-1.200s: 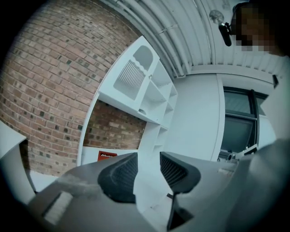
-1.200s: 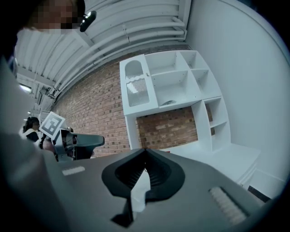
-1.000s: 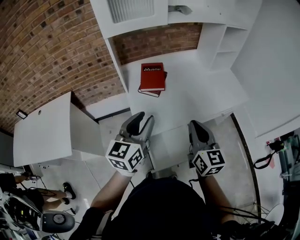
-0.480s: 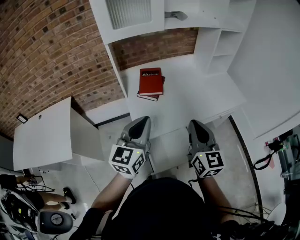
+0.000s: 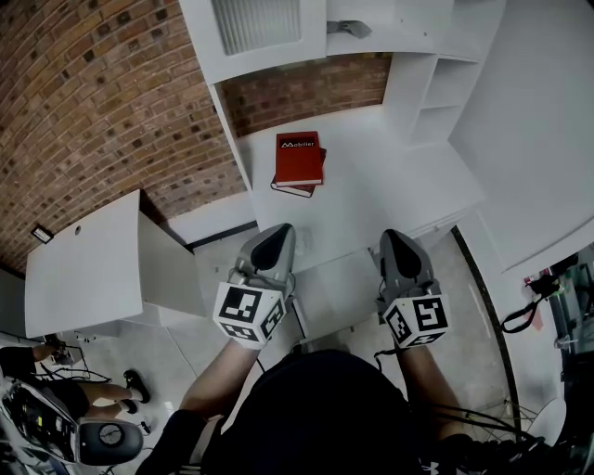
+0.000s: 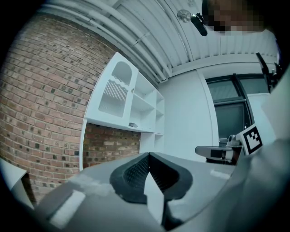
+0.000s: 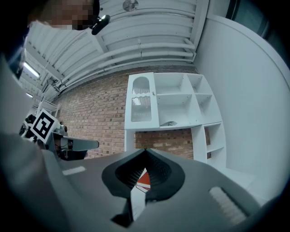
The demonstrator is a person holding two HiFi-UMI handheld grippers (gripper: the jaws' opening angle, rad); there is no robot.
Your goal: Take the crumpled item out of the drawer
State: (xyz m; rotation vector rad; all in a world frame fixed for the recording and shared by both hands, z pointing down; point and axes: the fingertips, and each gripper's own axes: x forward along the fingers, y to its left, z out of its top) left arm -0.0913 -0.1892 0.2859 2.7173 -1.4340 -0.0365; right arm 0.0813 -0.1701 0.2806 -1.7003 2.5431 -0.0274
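Although it only backs the scene, the brick wall (image 5: 102, 102) is the largest thing, curving across the upper left of the head view; against it stands the white desk (image 5: 390, 195), its back edge carrying a white shelf unit (image 5: 269, 46) with open compartments; off the desk's left edge, and lower, sits a separate white cabinet top (image 5: 83, 260); a plain white panel (image 5: 334, 288) lies just below the desk's front edge, and whether it is the drawer's front I cannot tell; nothing stands pulled out, and the crumpled item shows in no view.

Nearer the camera, the person's dark torso (image 5: 325, 408) fills the bottom middle, with one forearm reaching to each gripper; the left gripper (image 5: 278, 232) is at the desk's front left corner, jaws fully together, tips touching, nothing between them; the right gripper (image 5: 394, 239) is over the front edge further right, well apart from the left, its jaws likewise pressed tip to tip and holding nothing.

Smaller again, a red book (image 5: 299, 158) lies flat on a second book near the desk's back left corner, well clear of both grippers; smallest, a small grey object (image 5: 348, 28) rests on a shelf above the desk, too small to identify.
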